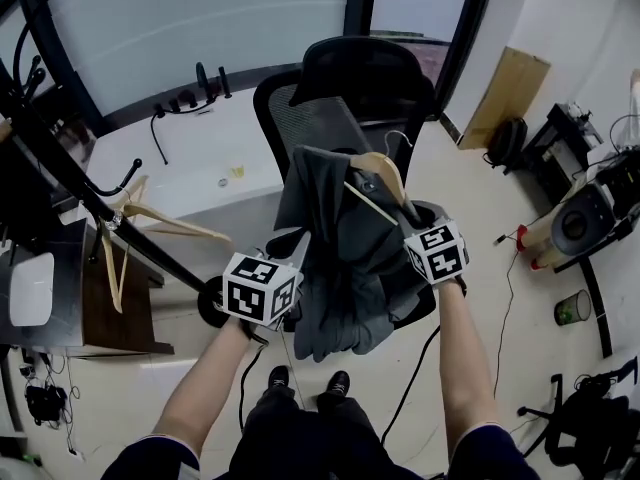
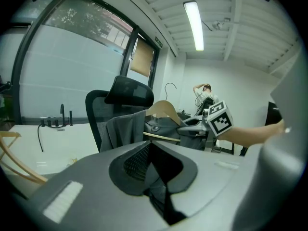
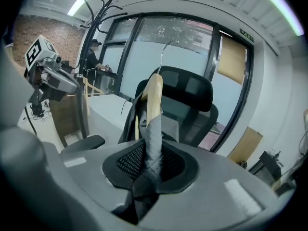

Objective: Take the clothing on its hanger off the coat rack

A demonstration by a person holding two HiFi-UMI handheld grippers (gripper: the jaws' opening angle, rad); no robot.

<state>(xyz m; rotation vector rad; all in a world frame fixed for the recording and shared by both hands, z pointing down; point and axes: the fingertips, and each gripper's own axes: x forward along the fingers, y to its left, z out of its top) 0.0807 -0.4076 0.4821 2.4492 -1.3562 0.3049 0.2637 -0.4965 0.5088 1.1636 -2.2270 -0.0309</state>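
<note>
A dark grey garment (image 1: 340,268) hangs on a wooden hanger (image 1: 380,173) in front of a black office chair (image 1: 360,78). My right gripper (image 1: 412,220) is shut on the hanger's right shoulder through the cloth; in the right gripper view the cloth-wrapped hanger arm (image 3: 153,129) runs between the jaws. My left gripper (image 1: 300,266) grips the garment's lower left edge, and dark fabric (image 2: 161,186) sits in its shut jaws. The black coat rack (image 1: 70,168) stands at the left, apart from the garment. From the left gripper view the hanger (image 2: 163,109) and the right gripper (image 2: 195,124) show ahead.
Empty wooden hangers (image 1: 130,218) hang from the rack. A white desk (image 1: 190,158) lies behind it. Cardboard (image 1: 505,93), equipment (image 1: 585,218) and a green cup (image 1: 572,308) are on the floor at the right. A person (image 2: 204,93) stands in the background.
</note>
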